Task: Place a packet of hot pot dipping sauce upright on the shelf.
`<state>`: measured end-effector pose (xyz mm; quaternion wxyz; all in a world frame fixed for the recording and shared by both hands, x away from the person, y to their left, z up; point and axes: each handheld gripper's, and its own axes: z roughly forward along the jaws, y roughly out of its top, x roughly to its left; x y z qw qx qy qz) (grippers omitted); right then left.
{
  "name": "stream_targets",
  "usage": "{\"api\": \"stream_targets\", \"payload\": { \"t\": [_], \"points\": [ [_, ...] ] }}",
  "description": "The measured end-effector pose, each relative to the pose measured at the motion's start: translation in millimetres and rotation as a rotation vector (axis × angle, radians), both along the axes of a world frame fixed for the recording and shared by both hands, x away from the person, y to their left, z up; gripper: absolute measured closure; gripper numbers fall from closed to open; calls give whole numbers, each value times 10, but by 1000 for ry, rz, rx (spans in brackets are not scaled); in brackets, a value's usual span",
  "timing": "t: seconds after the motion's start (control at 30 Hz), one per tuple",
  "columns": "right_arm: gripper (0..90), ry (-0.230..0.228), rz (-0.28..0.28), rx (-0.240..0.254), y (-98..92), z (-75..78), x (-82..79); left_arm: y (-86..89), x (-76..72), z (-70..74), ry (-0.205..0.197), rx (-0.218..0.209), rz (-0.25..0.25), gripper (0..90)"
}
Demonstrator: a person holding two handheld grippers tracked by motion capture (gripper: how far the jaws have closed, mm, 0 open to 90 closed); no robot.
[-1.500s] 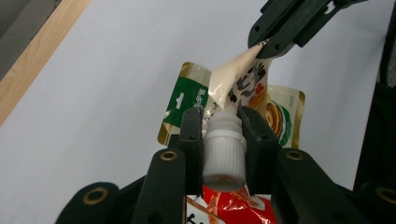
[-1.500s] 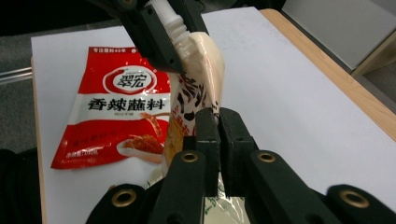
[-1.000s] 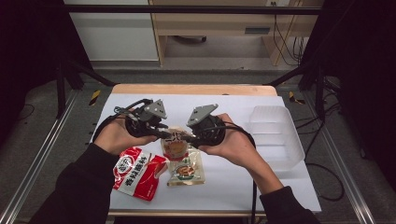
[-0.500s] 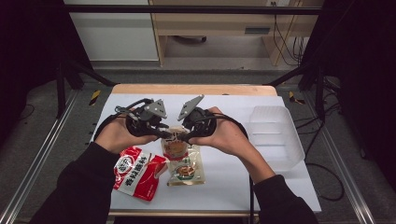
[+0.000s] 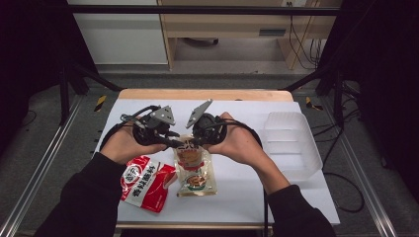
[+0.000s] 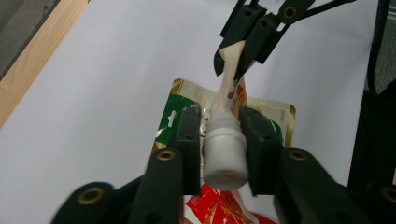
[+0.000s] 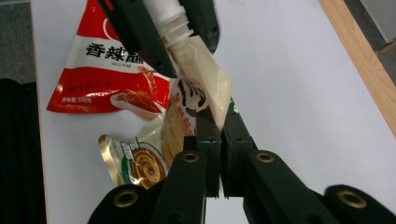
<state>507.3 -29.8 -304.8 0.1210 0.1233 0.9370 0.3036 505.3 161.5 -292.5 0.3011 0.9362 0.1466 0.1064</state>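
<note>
A cream spouted pouch (image 5: 187, 144) hangs above the table between both grippers. My left gripper (image 6: 219, 114) has its jaws on either side of the pouch's white screw cap (image 6: 225, 149). They have just been opening a little and still touch the cap. My right gripper (image 7: 219, 119) has just closed and is shut on the pouch's flat edge (image 7: 212, 88). In the high view the left gripper (image 5: 168, 140) and right gripper (image 5: 196, 142) meet tip to tip over the table's middle.
A red snack packet (image 5: 146, 180) and a gold and green food packet (image 5: 196, 178) lie on the white table (image 5: 247, 197) under the hands. A clear plastic bin (image 5: 291, 143) stands at the right. The wooden far edge (image 5: 202, 95) runs behind.
My right gripper has shifted slightly left toward the left one and its jaws have closed on the pouch's edge. The left hand has stayed put.
</note>
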Motion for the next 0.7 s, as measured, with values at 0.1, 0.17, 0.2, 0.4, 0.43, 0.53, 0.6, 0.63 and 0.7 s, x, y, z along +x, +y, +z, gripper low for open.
{"api": "stream_targets", "payload": {
  "t": [0.1, 0.17, 0.2, 0.4, 0.43, 0.53, 0.6, 0.63, 0.7],
  "points": [
    [887, -3, -13, -1, -40, 28, 20, 25, 2, -20, -4, 1, 22, 512],
    [886, -7, -34, -7, -93, 52, 45, 46, -2, -27, -6, 3, 38, 425],
    [886, -7, -51, -9, -151, 70, 66, 58, -2, -25, -6, 5, 41, 376],
    [885, -12, -77, -5, -266, 86, 92, 105, -9, -16, -15, 7, 69, 302],
    [885, -11, -85, -5, -284, 86, 88, 118, -16, -17, -19, 5, 77, 280],
    [885, -8, -95, -5, -339, 80, 91, 143, -26, -29, -28, -2, 92, 231],
    [885, -9, -99, -3, -385, 81, 96, 163, -41, -54, -38, -7, 106, 196],
    [885, -6, -108, 4, -437, 91, 99, 186, -50, -79, -49, -14, 118, 176],
    [885, -7, -113, 5, -459, 97, 100, 204, -53, -103, -54, -20, 129, 165]
  ]
}}
